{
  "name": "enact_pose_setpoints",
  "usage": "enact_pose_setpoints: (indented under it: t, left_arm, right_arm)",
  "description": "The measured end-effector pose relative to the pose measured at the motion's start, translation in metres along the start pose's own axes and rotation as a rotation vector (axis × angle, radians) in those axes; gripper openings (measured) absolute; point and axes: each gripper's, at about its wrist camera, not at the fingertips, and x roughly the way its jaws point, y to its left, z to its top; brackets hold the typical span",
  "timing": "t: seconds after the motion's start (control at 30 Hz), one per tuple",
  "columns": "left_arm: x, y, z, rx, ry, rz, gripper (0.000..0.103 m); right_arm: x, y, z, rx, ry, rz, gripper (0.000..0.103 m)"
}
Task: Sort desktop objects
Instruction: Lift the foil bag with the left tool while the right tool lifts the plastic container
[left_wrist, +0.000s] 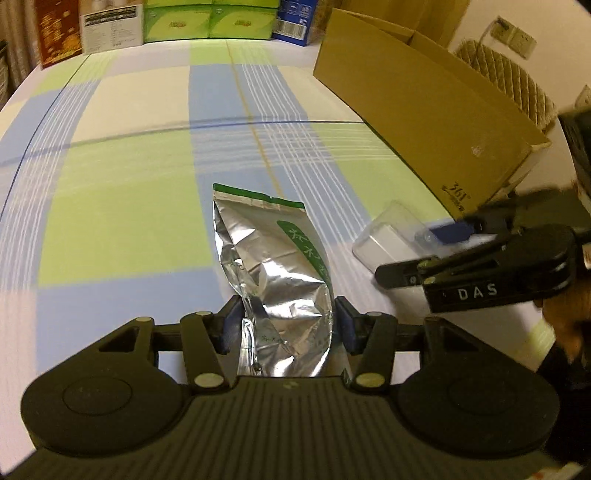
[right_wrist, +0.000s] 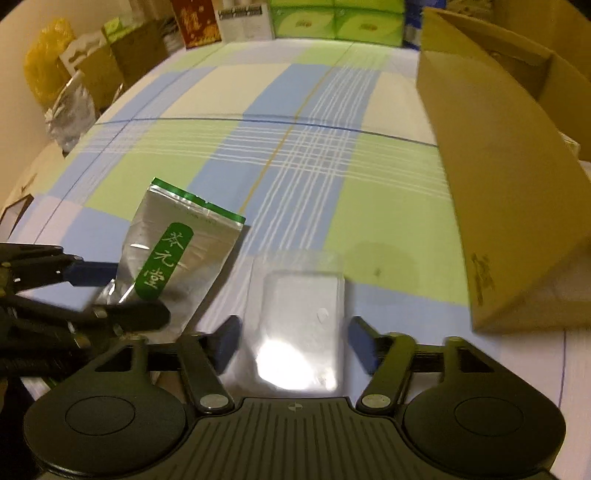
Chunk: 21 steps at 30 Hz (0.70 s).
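Observation:
A silver foil pouch (left_wrist: 273, 258) with a green label sticks out forward from my left gripper (left_wrist: 288, 317), whose blue pads press on its crumpled lower end from both sides. In the right wrist view the same pouch (right_wrist: 177, 251) shows at the left, in the left gripper (right_wrist: 122, 295). A clear plastic box (right_wrist: 299, 325) lies on the checked cloth between the fingers of my right gripper (right_wrist: 295, 332). Those jaws stand wider than the box, with a gap on each side. From the left wrist view, the right gripper (left_wrist: 399, 254) straddles the clear box (left_wrist: 388, 236).
A large open cardboard box (left_wrist: 424, 110) (right_wrist: 498, 166) stands on the right, close to the right gripper. Green, white, red and blue cartons (left_wrist: 210, 22) line the table's far edge. Bags and boxes (right_wrist: 74, 85) sit beyond the left edge.

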Motion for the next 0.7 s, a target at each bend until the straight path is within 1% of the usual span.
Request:
enact_pose_setpoints:
  t: [0.1, 0.17, 0.23, 0.33, 0.4, 0.5, 0.7]
  left_arm:
    - [-0.008, -0.001, -0.009, -0.067, -0.040, -0.019, 0.052]
    - [-0.014, -0.001, -0.011, -0.090, -0.066, -0.007, 0.057]
    - [-0.017, -0.001, -0.013, -0.105, -0.077, 0.012, 0.059]
    - [-0.018, -0.001, -0.015, -0.115, -0.073, 0.017, 0.061]
    - [-0.015, -0.002, -0.015, -0.111, -0.068, 0.021, 0.066]
    - [-0.009, -0.003, -0.014, -0.109, -0.043, 0.031, 0.067]
    - [0.002, -0.003, -0.012, -0.090, -0.012, 0.024, 0.068]
  right_arm:
    - [-0.011, -0.003, -0.015, -0.006, -0.061, -0.024, 0.074]
    - [-0.013, -0.006, -0.019, 0.007, -0.079, -0.030, 0.074]
    - [-0.013, -0.010, -0.020, 0.022, -0.093, -0.029, 0.074]
    - [-0.013, -0.013, -0.022, 0.036, -0.103, -0.032, 0.074]
    - [-0.012, -0.013, -0.022, 0.039, -0.111, -0.031, 0.074]
    - [-0.012, -0.012, -0.024, 0.022, -0.124, -0.026, 0.074]
    - [-0.008, -0.005, -0.027, -0.043, -0.153, -0.025, 0.074]
